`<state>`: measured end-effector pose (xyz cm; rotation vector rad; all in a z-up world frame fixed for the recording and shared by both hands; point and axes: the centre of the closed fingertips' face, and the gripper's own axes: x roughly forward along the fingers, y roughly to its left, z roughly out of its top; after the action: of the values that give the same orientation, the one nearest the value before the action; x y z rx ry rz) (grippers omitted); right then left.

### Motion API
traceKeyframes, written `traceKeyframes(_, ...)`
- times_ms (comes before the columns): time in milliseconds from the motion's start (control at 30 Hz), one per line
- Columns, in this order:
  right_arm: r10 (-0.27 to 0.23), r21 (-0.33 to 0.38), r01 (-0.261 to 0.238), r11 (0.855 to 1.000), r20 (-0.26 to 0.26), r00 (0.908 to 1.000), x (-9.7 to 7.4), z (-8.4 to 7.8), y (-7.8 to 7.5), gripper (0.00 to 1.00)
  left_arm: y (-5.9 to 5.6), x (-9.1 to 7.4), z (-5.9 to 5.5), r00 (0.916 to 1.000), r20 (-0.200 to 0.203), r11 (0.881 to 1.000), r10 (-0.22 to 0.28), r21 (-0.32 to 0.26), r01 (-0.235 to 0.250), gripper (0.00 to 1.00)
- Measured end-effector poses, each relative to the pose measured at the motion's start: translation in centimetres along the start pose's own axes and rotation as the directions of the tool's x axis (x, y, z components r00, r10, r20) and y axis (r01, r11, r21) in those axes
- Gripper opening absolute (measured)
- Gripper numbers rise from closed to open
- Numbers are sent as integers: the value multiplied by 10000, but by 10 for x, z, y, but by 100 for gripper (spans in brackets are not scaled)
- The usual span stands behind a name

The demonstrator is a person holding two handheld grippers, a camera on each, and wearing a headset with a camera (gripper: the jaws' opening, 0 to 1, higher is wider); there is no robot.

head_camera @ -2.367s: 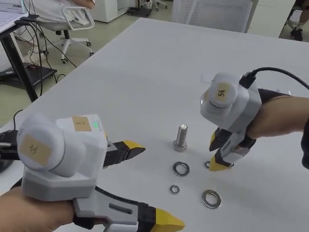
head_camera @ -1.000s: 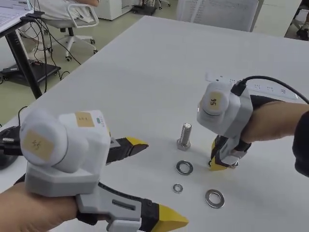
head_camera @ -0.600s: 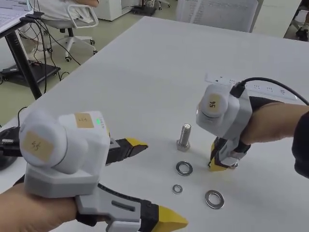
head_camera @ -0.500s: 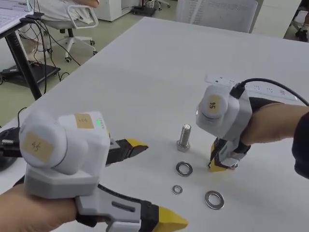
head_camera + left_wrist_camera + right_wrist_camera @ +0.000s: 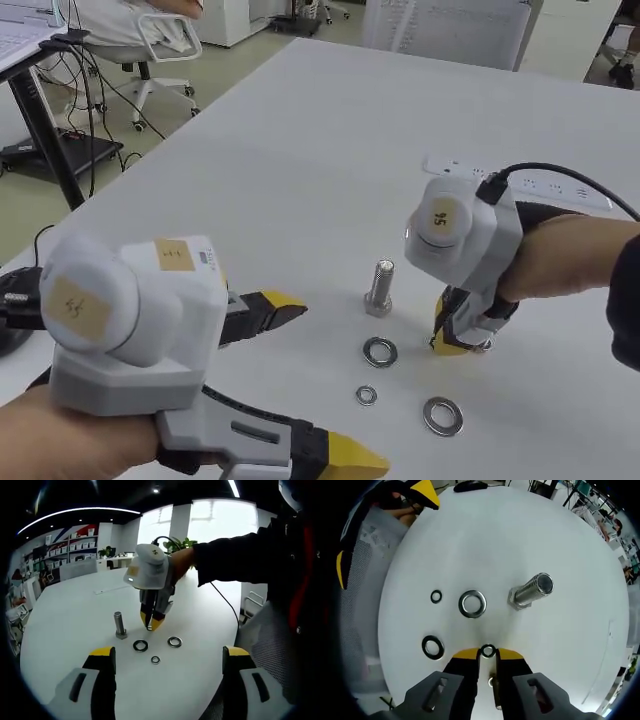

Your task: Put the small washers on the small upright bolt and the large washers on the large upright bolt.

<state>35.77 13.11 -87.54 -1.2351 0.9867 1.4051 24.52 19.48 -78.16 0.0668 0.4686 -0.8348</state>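
Currently right hand-held gripper (image 5: 488,654) pinches small washer (image 5: 483,651); left hand-held gripper (image 5: 168,653) spread wide.

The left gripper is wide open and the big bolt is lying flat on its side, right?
Not quite. The bolt is not lying down: it stands upright on the table, as the head view shows. The left gripper is wide open, yes.

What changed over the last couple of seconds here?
The right tool closed its jaws on a small washer. The left tool stayed open, and the bolt and the other three washers kept their places.
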Motion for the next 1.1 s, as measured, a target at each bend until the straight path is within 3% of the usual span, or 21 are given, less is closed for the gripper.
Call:
traceKeyframes(533,-162,-60,165,9998,509,9986,-22,10,12,14,-1,-1,1,10000,64,10000,6,56,-6,88)
traceKeyframes(1100,-669,-102,689,9976,1353,9885,-72,16,29,14,-2,0,3,10000,98,9999,-5,128,3,88)
